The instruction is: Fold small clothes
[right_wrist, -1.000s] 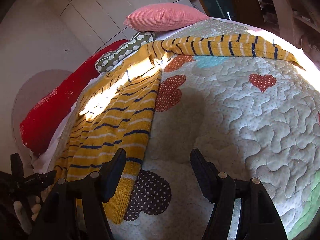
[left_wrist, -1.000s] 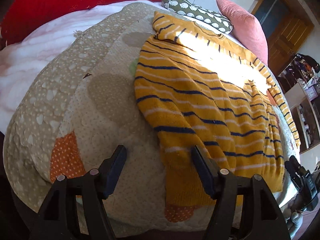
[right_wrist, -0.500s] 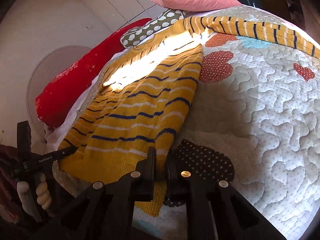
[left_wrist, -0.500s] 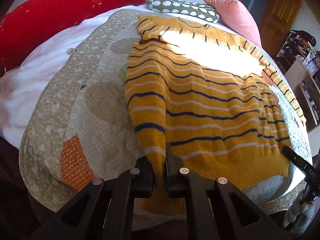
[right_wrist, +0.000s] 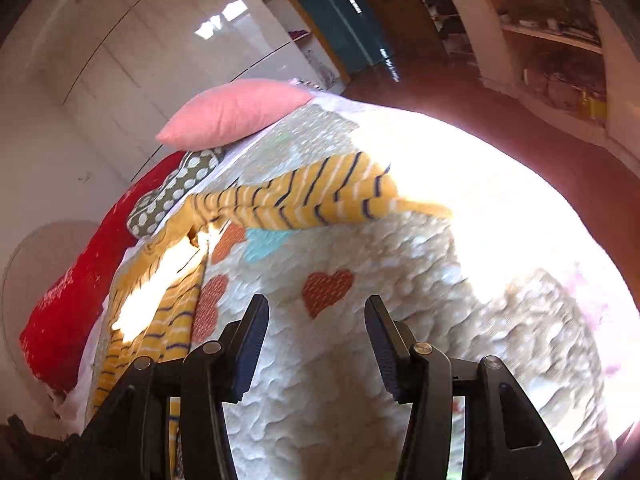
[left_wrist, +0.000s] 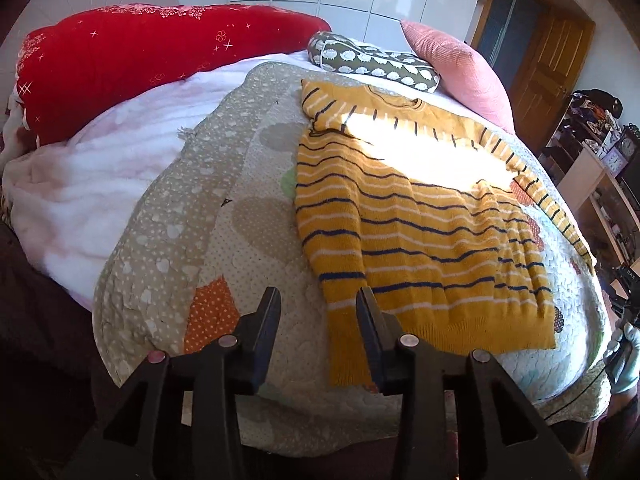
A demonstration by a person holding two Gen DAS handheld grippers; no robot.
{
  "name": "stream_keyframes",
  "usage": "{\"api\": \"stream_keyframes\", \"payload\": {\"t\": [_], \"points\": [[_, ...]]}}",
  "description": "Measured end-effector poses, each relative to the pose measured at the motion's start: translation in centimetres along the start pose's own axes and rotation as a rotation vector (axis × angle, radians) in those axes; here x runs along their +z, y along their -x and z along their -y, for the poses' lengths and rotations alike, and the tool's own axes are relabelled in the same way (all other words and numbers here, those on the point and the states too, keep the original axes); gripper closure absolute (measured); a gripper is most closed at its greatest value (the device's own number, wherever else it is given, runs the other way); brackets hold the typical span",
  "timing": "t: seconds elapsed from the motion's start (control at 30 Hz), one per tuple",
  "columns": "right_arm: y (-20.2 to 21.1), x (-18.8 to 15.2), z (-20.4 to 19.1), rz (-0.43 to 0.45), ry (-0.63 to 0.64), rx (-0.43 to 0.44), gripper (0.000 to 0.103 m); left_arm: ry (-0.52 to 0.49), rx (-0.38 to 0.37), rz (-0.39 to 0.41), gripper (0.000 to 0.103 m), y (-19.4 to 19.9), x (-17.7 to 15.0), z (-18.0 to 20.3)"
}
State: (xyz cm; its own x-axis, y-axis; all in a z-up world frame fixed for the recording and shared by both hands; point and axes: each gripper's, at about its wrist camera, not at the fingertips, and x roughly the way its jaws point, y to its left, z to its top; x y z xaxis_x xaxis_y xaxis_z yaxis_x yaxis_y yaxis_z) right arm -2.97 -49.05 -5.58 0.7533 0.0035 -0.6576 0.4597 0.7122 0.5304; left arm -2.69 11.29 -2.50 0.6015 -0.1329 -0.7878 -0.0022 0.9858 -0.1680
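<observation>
A yellow sweater (left_wrist: 420, 216) with navy and white stripes lies flat on the quilted bedspread (left_wrist: 224, 248), one sleeve stretched out to the right. My left gripper (left_wrist: 318, 300) hovers over the quilt just left of the sweater's bottom hem corner; its jaws are opening and nothing is between them. In the right wrist view the sweater's sleeve (right_wrist: 320, 200) runs across the quilt (right_wrist: 400, 300) ahead. My right gripper (right_wrist: 316, 308) hangs over bare quilt near a red heart patch, its jaws opening with nothing between them.
A red bolster (left_wrist: 140, 64), a green patterned cushion (left_wrist: 372, 64) and a pink pillow (left_wrist: 460, 68) line the bed's far side. A white blanket (left_wrist: 92, 184) lies at left. Shelves (right_wrist: 552, 52) stand beyond the bed. A gloved hand (left_wrist: 624, 356) shows at the right edge.
Both grippers closed on the sweater's bottom hem corners half a second ago and have since let go and opened. The left one pulled back; the right one swung right, away from the sweater body.
</observation>
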Motion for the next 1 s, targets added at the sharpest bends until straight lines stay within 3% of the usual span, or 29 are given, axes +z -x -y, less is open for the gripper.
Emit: {"api": "stream_keyframes", "payload": {"t": [0.1, 0.2, 0.33, 0.37, 0.43, 0.5, 0.63, 0.77, 0.87, 1.0], "points": [[-1.7, 2.1, 3.9, -0.05, -0.247, 0.096, 0.049, 0.006, -0.057, -0.003, 0.065, 0.5, 0.6, 0.8], [-3.2, 2.4, 4.9, -0.058, -0.36, 0.188, 0.049, -0.015, -0.111, 0.01, 0.064, 1.1, 1.4, 2.1], [-5.7, 3.5, 5.1, -0.031, -0.423, 0.131, 0.049, -0.046, -0.128, 0.066, 0.054, 2.3, 2.3, 3.2], [-6.0, 3.9, 5.5, -0.004, -0.446, 0.11, 0.052, -0.047, -0.126, 0.075, 0.054, 2.4, 2.4, 3.2], [-6.3, 5.0, 5.4, 0.017, -0.449, 0.038, 0.07, -0.034, -0.125, 0.088, 0.054, 2.7, 2.4, 2.9], [-6.0, 6.5, 3.7, 0.017, -0.358, -0.032, 0.093, -0.013, -0.133, 0.094, 0.053, 2.7, 2.3, 2.1], [-3.2, 10.0, -4.6, 0.092, -0.077, -0.056, 0.096, 0.042, -0.142, 0.089, 0.053, 1.9, 2.3, -0.1], [-2.1, 10.6, -17.2, 0.107, 0.195, 0.031, 0.096, 0.087, -0.153, 0.093, 0.053, 1.2, 2.1, -2.1], [-3.4, 8.0, -27.0, 0.066, 0.371, 0.132, 0.096, 0.094, -0.147, 0.106, 0.053, 1.1, 1.7, -3.2], [-7.9, 0.8, -38.3, -0.051, 0.553, 0.251, 0.096, 0.099, -0.116, 0.126, 0.052, 1.1, 1.3, -5.1]]}}
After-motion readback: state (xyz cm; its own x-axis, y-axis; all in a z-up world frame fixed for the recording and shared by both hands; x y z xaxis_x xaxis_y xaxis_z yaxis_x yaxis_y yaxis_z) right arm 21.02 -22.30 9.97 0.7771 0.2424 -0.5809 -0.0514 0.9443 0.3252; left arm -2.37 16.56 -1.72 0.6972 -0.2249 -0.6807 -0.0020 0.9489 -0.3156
